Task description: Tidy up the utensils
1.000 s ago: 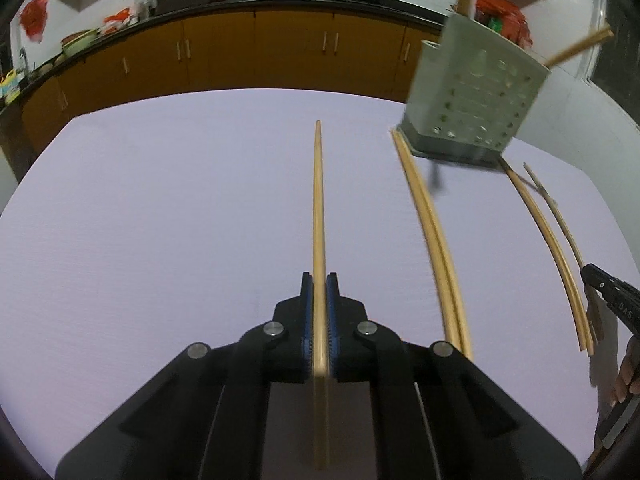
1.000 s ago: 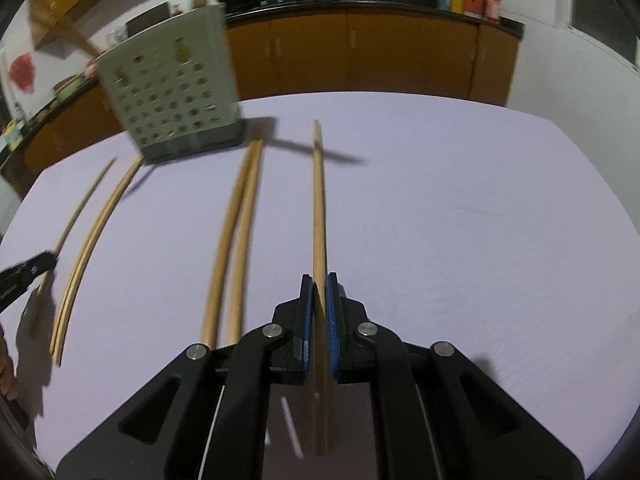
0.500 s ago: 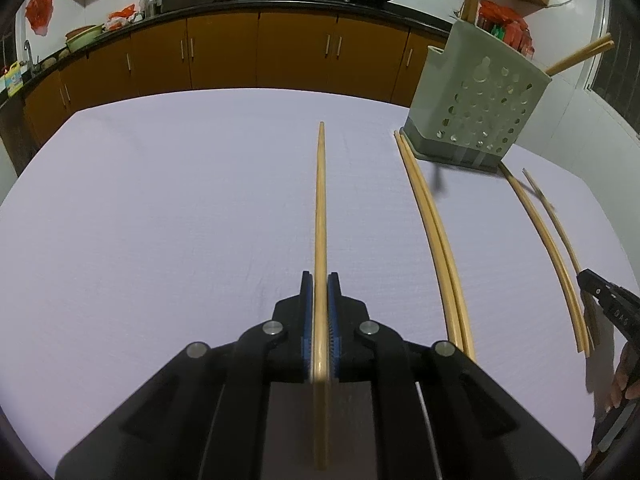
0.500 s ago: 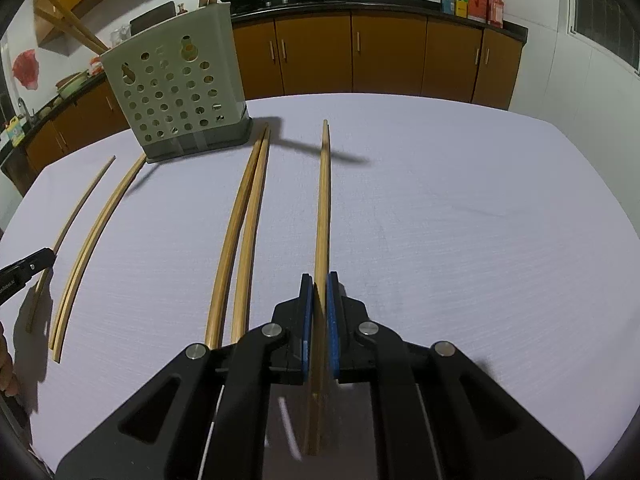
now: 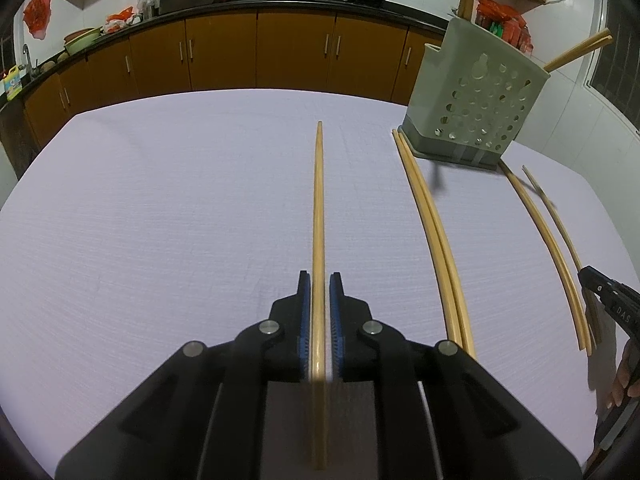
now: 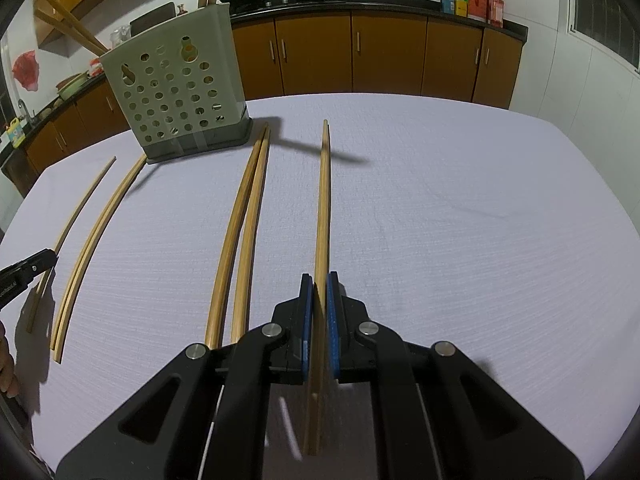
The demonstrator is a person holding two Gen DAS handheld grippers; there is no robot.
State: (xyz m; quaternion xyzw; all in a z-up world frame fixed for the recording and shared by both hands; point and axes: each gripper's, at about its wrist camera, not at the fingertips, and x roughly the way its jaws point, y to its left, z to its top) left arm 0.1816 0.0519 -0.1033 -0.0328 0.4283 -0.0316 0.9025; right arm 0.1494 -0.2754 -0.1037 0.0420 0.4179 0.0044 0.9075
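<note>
The holder (image 5: pixel 476 96) hides its chopsticks' lower ends, and the upright one's top is cropped.

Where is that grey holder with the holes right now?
The perforated utensil holder stands upright at the table's far side, upper left in the right wrist view, upper right in the left. A pair of chopsticks lies at its base.

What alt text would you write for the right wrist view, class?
The right claw grips one wooden chopstick, pointing away over a lilac tablecloth. To its left lie loose chopsticks, beside a grey-green perforated utensil holder with stored chopsticks in it.
</note>
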